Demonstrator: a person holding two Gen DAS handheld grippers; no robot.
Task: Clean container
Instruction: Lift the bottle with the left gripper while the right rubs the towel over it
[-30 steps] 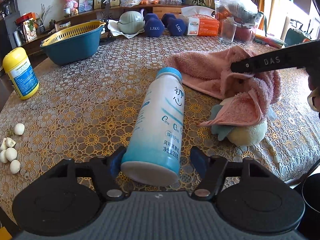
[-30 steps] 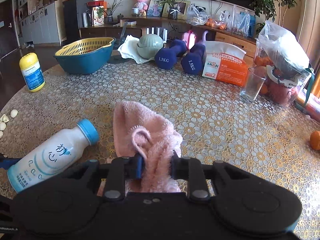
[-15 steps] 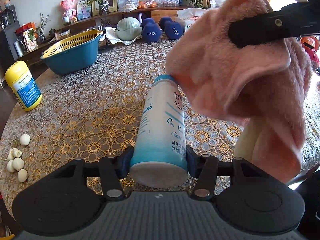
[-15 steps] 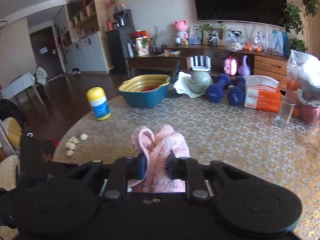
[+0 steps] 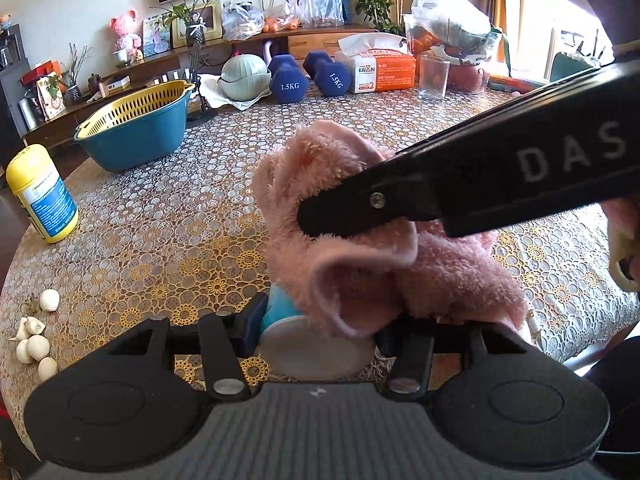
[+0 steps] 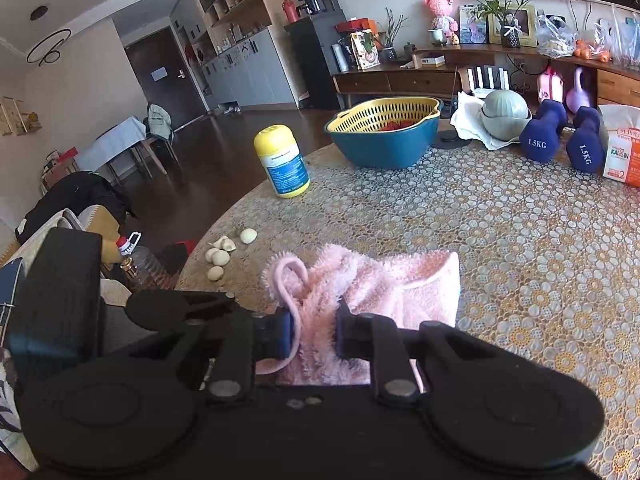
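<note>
Left gripper: jaws closed on the base of the bottle; they closed onto it within the last second, and the blue pad on the left presses its side.
Bottle: the white, round base faces the left wrist camera, a strip of blue wall shows above it; the rest is hidden under the towel.
Right gripper: jaws nearly together, pinching a bunched fold of the towel; its black finger, marked DAS, reaches in from the right of the left wrist view.
Towel: pink and fluffy, draped over the bottle in the left wrist view; in the right wrist view it spills forward from the jaws, with a hanging loop at its left edge.
Table: round, under a lace-patterned cover in gold and white.
Left of the table: yellow jar with a blue label, standing upright; garlic cloves near the edge.
Far side: blue basin with a yellow strainer set in it, two blue dumbbells, tissue box, empty glass.
Beyond the table: a long wooden sideboard with a pink toy and a framed photo.
</note>
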